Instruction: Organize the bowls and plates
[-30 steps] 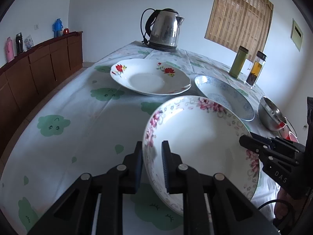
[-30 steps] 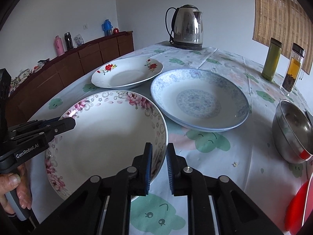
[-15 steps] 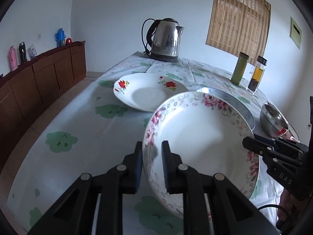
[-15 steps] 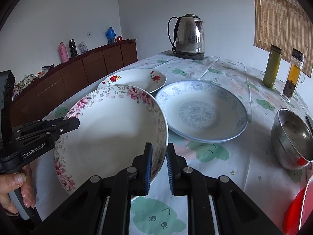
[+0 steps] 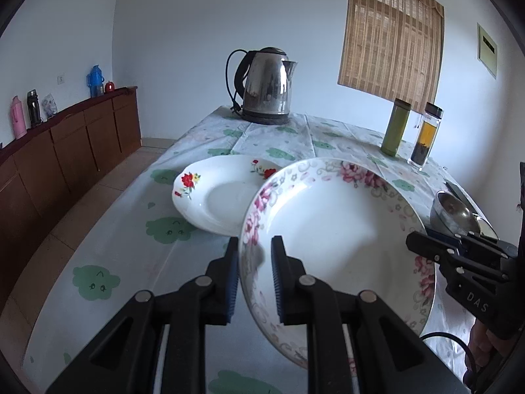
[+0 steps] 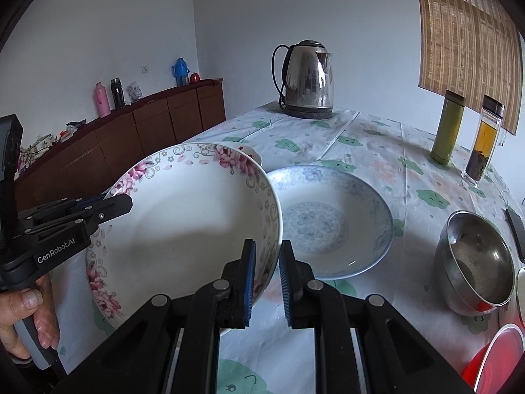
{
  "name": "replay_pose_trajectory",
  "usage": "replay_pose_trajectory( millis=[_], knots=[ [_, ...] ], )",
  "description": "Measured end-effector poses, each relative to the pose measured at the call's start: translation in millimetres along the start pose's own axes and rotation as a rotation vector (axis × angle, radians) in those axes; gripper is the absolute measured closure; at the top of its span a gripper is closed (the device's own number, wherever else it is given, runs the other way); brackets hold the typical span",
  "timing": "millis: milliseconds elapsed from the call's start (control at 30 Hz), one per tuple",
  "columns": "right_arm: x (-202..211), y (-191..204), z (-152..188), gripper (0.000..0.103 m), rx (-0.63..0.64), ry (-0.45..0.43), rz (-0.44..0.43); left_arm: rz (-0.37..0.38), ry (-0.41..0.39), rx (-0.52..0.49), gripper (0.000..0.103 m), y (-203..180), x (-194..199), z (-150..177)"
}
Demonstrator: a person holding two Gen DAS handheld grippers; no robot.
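In the left wrist view, the left gripper (image 5: pixel 254 275) clenched the pink-flowered plate (image 5: pixel 334 239), now risen clear of the table (image 5: pixel 131 216). In the right wrist view, the right gripper (image 6: pixel 266 282) pinched its opposite rim above the blue plate (image 6: pixel 331 223), likely its stacking spot.

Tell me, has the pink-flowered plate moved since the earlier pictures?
Yes. The pink-flowered plate has risen off the table, now partly hiding the red-flowered plate.

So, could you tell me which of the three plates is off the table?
The pink-flowered plate, gripped at opposite rims by both grippers; the red-flowered plate and blue-patterned plate rest on the tablecloth.
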State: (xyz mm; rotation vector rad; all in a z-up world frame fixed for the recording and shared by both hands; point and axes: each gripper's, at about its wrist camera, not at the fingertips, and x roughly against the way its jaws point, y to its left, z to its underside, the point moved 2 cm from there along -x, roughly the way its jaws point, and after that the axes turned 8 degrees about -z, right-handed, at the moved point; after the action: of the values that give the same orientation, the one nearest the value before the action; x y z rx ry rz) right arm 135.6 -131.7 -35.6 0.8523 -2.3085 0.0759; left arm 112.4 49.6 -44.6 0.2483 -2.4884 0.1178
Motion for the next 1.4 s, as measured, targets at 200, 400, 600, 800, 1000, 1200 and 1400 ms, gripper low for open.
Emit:
replay_pose_trajectory(
  millis=[200, 400, 600, 800, 1000, 1200, 1400],
  knots=[
    [0, -10, -7, 0.087, -0.011, -0.018, 0.015, -0.003, -0.014, -0.027, 0.088, -8, -7, -12],
    [1, -16, -15, 0.087, 0.000, -0.047, 0.046, -0.002, -0.008, -0.043, 0.088, -15, -17, -20],
    [-3, -26, -23, 0.087, -0.006, -0.061, 0.065, -0.001, -0.004, -0.056, 0.088, -24, -24, -28],
    [-8, -35, -22, 0.087, -0.028, -0.061, 0.068, -0.007, -0.018, -0.073, 0.088, -32, -29, -36],
    [-8, -44, -23, 0.087, -0.051, -0.070, 0.077, -0.004, -0.019, -0.081, 0.088, -41, -36, -40],
    [-8, -55, -24, 0.087, -0.077, -0.078, 0.096, 0.002, -0.025, -0.101, 0.088, -53, -42, -44],
    [-13, -66, -24, 0.087, -0.102, -0.071, 0.109, 0.004, -0.042, -0.112, 0.088, -61, -45, -51]
  ],
)
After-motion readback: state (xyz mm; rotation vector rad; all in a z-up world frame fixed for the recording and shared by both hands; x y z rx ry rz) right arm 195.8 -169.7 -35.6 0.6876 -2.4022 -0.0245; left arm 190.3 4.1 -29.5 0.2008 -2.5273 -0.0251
